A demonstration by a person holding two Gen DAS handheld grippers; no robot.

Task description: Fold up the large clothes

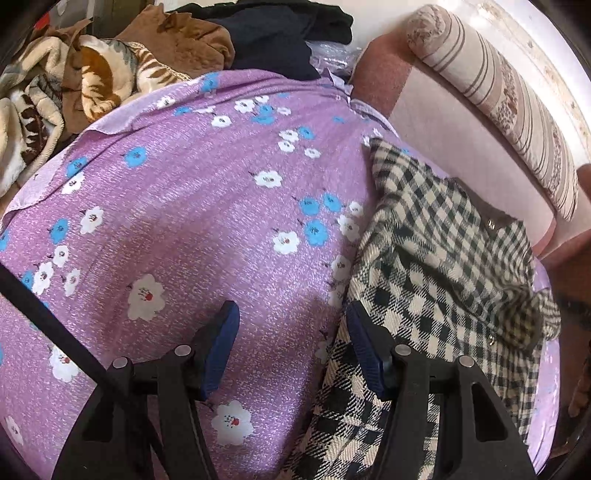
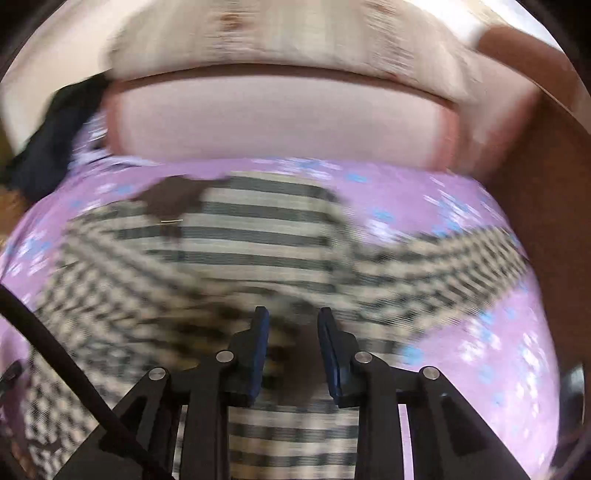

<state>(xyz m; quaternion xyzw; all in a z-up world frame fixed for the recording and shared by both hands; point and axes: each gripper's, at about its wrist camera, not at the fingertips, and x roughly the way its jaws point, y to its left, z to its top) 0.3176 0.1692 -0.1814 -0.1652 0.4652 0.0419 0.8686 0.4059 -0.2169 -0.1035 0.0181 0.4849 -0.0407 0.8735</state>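
Note:
A black-and-cream checked garment (image 1: pixel 424 258) lies crumpled on a purple flowered sheet (image 1: pixel 184 184), with a patch of its brown lining (image 1: pixel 480 206) showing. My left gripper (image 1: pixel 291 308) hangs open over the sheet at the garment's left edge. Nothing is between its blue pads, and the right finger (image 1: pixel 364 343) stands in front of the checked cloth. In the blurred right wrist view the checked garment (image 2: pixel 258 236) spreads across the sheet (image 2: pixel 498 332). My right gripper (image 2: pixel 293 312) is above it, jaws partly apart with a clear gap and no cloth pinched.
A heap of patterned blankets (image 1: pixel 55 92), a brown cloth (image 1: pixel 177 37) and black clothes (image 1: pixel 280 33) lie beyond the sheet. A striped bolster (image 1: pixel 498 103) rests on a pink cushion (image 2: pixel 277 118) at the far side.

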